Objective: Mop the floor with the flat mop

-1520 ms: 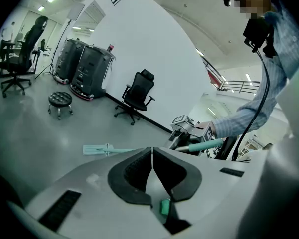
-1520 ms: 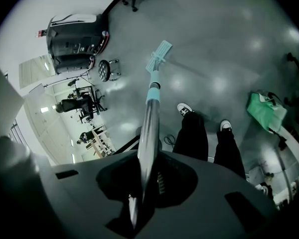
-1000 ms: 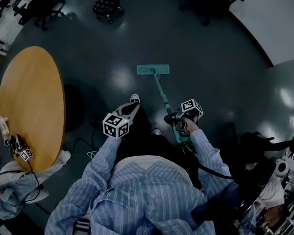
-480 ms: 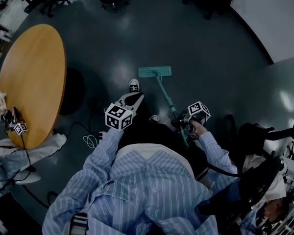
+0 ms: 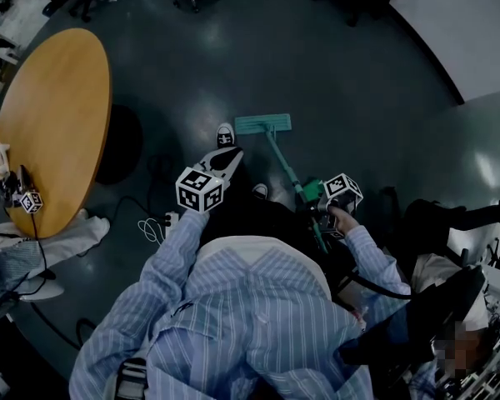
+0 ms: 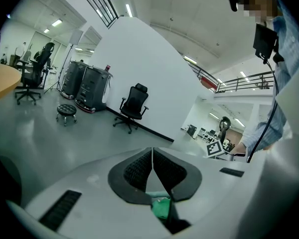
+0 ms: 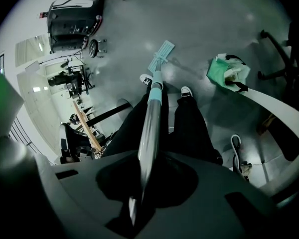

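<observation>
Both grippers have closed jaws: the right gripper (image 7: 142, 176) clamps the flat mop (image 7: 152, 118) by its handle, the left gripper (image 6: 152, 158) holds nothing. Its head lies on the floor (image 5: 358, 98).

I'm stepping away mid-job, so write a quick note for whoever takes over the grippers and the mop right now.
Left gripper: shut, holding nothing, held clear of the mop.
Right gripper: shut on the mop handle.
Mop head: flat on the floor, just ahead of the feet, beside a shoe.
Done: mop in hand and down. How much floor has been covered can't be told.
Left: mop the floor. Bringing the left gripper onto the handle would probably give steadier strokes.
</observation>
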Demonstrator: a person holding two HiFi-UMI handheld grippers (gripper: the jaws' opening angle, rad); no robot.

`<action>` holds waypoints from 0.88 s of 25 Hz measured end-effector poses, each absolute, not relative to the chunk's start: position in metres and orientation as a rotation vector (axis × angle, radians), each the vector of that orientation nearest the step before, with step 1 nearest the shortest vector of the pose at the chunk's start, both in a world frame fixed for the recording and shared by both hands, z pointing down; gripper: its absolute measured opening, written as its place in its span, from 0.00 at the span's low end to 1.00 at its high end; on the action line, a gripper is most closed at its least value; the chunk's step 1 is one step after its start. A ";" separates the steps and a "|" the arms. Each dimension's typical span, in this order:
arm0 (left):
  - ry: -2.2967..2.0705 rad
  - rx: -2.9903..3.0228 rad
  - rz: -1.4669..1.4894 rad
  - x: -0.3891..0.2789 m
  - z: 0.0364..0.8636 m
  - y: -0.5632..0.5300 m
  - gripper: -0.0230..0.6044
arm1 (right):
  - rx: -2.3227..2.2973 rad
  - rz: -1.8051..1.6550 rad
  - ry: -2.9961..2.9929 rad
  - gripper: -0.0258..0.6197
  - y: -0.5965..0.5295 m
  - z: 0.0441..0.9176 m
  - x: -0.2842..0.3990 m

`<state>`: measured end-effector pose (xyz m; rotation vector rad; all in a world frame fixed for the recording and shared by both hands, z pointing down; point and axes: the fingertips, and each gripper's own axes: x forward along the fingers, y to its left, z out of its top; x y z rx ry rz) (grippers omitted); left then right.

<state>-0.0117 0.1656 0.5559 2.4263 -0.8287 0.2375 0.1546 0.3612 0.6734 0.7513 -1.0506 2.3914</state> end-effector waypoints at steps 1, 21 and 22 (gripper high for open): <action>-0.827 2.429 0.240 -0.010 0.555 0.167 0.05 | 0.747 2.389 -1.049 0.15 0.366 0.672 0.157; -0.766 2.464 0.320 0.013 0.552 0.163 0.05 | 0.694 2.417 -1.060 0.15 0.384 0.658 0.165; -0.762 2.464 0.325 0.014 0.553 0.162 0.05 | 0.691 2.421 -1.064 0.15 0.382 0.658 0.164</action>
